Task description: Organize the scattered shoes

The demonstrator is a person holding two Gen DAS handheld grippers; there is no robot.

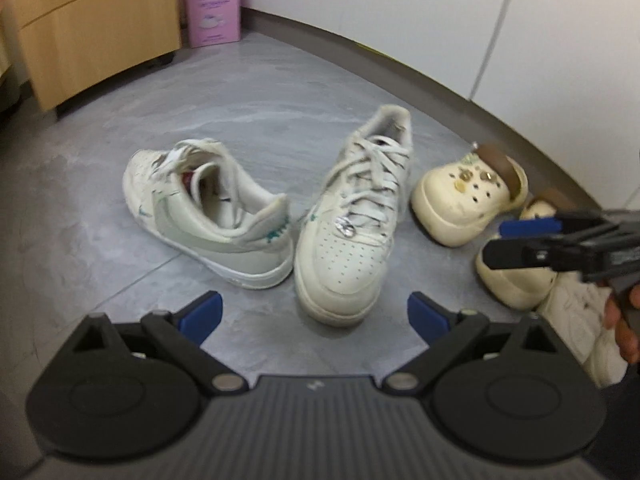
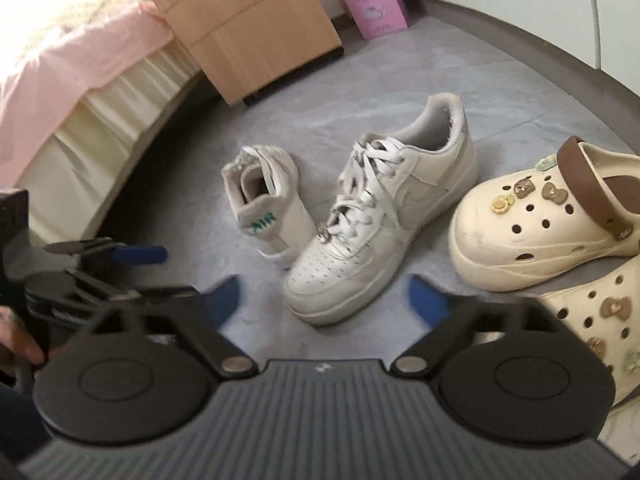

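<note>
Bed: a mattress under a pink sheet (image 2: 76,64) fills the upper left of the right wrist view.
Cabinet: a light wooden drawer unit (image 2: 248,20) stands at top centre there, just right of the bed.
Box: a pink printed carton (image 2: 370,0) sits against the wall, upper right of the cabinet.
Floor: grey marbled flooring (image 1: 256,92) runs under everything.
Left gripper (image 1: 314,312): black linkage with blue pads, spread wide at the bottom of its own view, nothing between the fingers; it hovers just short of the toe of the laced sneaker.
Left sneaker: an off-white leather low-top with green heel lettering (image 1: 208,216) stands left of centre, its heel close to the other sneaker's side; whether they touch I cannot quite tell.
Laced sneaker: the matching off-white leather low-top (image 1: 352,224) stands at centre, toe toward the cameras.
Clogs: two cream foam clogs with brown straps and charms (image 1: 468,196) sit side by side to the right of the sneakers, near the wall.
Right gripper (image 2: 324,300): same black and blue build, fingers blurred and standing wide, empty, above the floor before the laced sneaker's toe.
</note>
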